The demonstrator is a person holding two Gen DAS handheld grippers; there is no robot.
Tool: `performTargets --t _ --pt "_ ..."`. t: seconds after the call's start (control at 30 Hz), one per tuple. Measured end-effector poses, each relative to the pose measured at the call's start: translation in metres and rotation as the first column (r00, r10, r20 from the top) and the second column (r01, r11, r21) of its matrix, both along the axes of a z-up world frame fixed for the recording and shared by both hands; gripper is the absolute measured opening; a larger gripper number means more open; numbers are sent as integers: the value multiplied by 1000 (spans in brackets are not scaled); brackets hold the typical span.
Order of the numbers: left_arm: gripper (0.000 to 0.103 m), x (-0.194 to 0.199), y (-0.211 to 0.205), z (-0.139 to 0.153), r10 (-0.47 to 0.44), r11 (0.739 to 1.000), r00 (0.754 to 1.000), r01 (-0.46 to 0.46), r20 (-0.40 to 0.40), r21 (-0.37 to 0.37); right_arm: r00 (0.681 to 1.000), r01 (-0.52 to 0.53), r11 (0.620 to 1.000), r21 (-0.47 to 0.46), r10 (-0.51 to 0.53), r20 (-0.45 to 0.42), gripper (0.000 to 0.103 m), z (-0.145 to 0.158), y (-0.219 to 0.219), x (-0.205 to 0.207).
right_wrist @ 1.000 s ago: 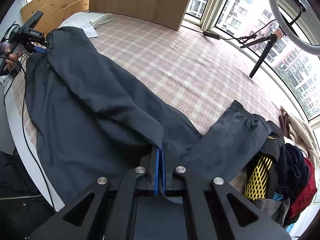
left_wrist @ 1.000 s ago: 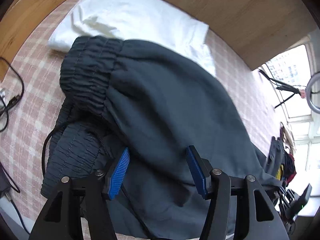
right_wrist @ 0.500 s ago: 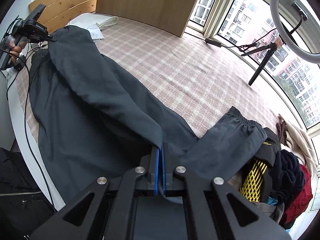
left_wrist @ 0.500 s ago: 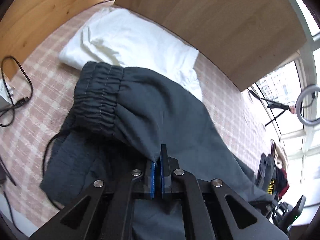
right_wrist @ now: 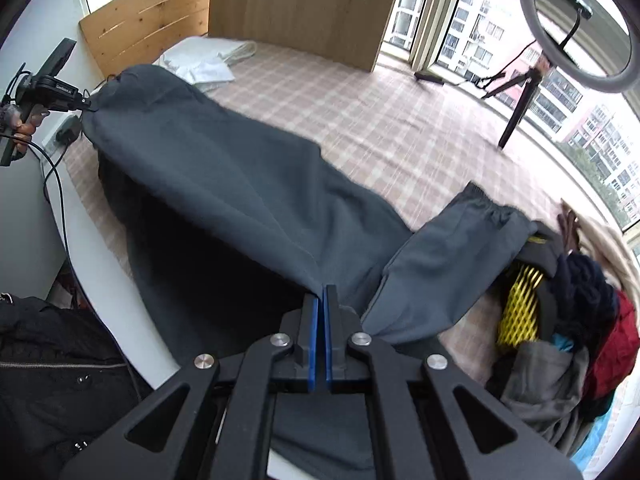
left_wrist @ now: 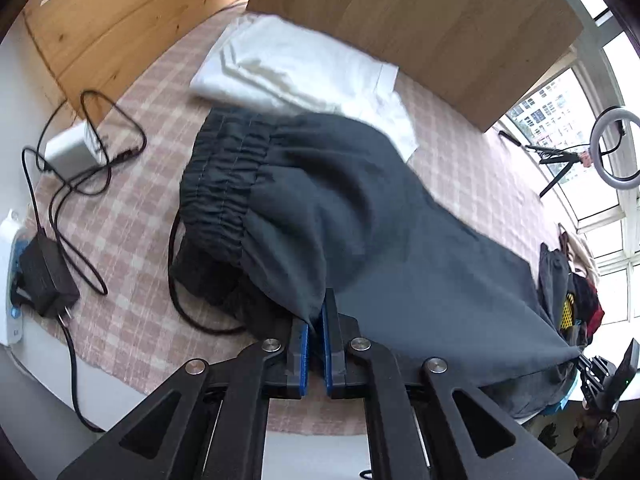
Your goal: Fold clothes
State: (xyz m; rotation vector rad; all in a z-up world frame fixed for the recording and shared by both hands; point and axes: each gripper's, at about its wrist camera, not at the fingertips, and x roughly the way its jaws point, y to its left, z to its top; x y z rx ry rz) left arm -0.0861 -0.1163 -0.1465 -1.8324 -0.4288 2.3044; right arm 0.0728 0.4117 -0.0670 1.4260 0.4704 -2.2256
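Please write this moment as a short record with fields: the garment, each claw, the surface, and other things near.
garment: dark grey trousers, lifted along one edge
left claw: shut on trousers near the elastic waistband
right claw: shut on trousers, further along the same edge
surface: pink checked cloth
nearby: white folded cloth, clothes pile, ring light

Wide open stretch of checked bed cover (right_wrist: 360,120) beyond the dark trousers (right_wrist: 224,196). Blocked at the far end by a white folded cloth (left_wrist: 304,68), by tangled cables (left_wrist: 80,168) and chargers beside it, by a heap of clothes (right_wrist: 568,312) opposite.
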Motion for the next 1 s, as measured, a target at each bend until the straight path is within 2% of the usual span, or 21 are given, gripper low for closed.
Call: performTargets --t 0.1,0.2,0.23,0.27,0.3,0.4,0.43,0.6,0.77,0.8,0.9,0.93,1.0 --pt "16 10 -7 -28 5 1000 996 -2 91 -28 994 -21 999 25 18 107 2 -39 -9 15" --pt "17 19 -20 -24 34 999 995 -34 93 -8 988 -75 994 75 64 141 2 -61 -21 27" --pt "19 21 -24 -15 45 999 997 -44 63 -15 987 -85 993 84 72 145 2 -65 -23 29" --pt "26 22 -29 -5 60 998 998 -59 32 -22 987 -86 992 92 72 147 2 -67 -24 29" --pt "39 24 -35 3 76 997 997 -76 4 -21 987 -81 992 96 66 148 2 -69 -22 28" --pt "61 21 -50 15 133 990 989 -136 -59 -44 985 -66 993 100 49 164 2 -73 -18 25" --pt "63 17 -54 14 157 986 986 -161 -63 -50 984 -63 993 102 44 171 2 -75 -18 24" --pt "63 0 -56 -17 237 971 971 -236 18 -48 982 -67 990 121 44 182 2 -80 -19 28" --pt "64 -4 -55 -38 366 930 929 -368 63 25 983 -66 990 125 43 178 2 -79 -19 28" --pt "65 -5 -57 -42 400 914 913 -404 77 42 983 -67 990 126 44 178 2 -79 -20 28" --pt "74 -4 -64 -52 517 846 850 -525 98 95 982 -73 989 131 48 181 2 -81 -22 28" --pt "74 -3 -65 -53 537 832 838 -545 98 102 982 -76 988 133 51 183 2 -81 -22 28" --pt "74 0 -63 -52 548 824 831 -556 99 111 981 -81 987 141 54 184 2 -82 -23 29"
